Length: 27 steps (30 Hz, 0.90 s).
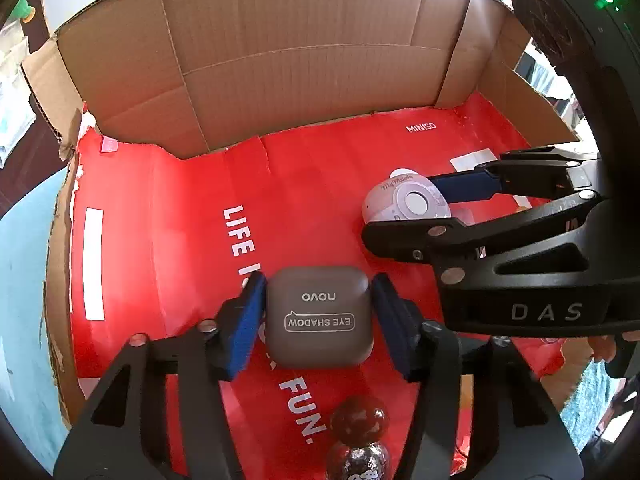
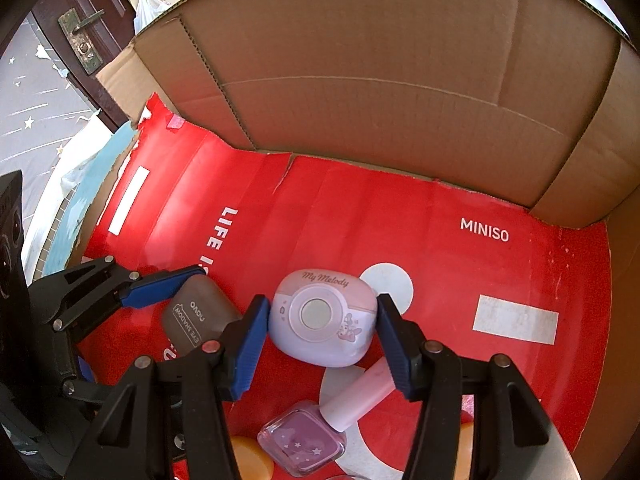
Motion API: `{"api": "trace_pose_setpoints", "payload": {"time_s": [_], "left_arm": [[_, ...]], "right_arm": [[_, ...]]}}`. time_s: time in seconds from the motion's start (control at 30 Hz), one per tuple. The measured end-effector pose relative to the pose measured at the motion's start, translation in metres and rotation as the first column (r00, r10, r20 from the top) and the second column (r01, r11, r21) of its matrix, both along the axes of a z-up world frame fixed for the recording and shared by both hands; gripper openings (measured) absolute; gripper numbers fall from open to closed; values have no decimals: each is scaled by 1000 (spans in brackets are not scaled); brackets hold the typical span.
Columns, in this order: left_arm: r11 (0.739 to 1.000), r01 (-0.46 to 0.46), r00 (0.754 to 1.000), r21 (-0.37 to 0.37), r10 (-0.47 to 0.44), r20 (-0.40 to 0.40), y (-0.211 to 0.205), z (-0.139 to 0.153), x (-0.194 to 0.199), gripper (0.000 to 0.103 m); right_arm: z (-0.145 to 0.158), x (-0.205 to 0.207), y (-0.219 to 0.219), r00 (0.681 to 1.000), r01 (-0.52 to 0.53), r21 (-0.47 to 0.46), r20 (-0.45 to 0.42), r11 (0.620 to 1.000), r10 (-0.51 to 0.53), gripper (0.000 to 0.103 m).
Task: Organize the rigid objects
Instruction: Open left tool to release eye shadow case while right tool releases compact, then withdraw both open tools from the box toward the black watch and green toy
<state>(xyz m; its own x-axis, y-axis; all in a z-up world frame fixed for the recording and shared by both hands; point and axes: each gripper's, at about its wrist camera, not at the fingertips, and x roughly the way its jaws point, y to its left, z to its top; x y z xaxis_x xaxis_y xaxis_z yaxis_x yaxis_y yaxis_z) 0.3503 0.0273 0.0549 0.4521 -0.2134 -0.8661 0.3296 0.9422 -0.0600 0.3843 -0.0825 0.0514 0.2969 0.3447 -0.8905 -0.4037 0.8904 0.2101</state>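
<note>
Red box floor (image 1: 168,216): eyeshadow case (image 1: 319,316) flat, lettering inverted.

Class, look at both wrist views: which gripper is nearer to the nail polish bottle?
Right. The right gripper straddles the lilac case, directly above the nail polish bottle. The left gripper sits farther off, straddling the eye shadow case.

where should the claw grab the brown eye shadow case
Across its two flat side walls, coming down from above. The eye shadow case lies flat on the red liner, squarish with rounded corners, and the left claw already straddles those sides with its pads beside them.
</note>
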Motion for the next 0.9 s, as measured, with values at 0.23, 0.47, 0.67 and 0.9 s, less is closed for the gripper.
{"api": "trace_pose_setpoints", "payload": {"time_s": [0.23,0.47,0.67,0.9], "left_arm": [[1000,-15,1000,-9,15,14,3,3,-1,58],[999,-20,998,-26,22,55,7,17,-13,65],[997,-31,995,-69,38,95,10,36,-33,68],[993,-26,978,-117,49,201,12,72,-75,76]], "right_arm": [[0,0,-4,1000,7,6,-4,1000,-7,57],[7,-1,-13,999,29,29,-13,999,-29,61],[29,-13,-29,998,59,56,23,997,-60,66],[78,-55,-49,988,61,72,138,996,-70,78]]}}
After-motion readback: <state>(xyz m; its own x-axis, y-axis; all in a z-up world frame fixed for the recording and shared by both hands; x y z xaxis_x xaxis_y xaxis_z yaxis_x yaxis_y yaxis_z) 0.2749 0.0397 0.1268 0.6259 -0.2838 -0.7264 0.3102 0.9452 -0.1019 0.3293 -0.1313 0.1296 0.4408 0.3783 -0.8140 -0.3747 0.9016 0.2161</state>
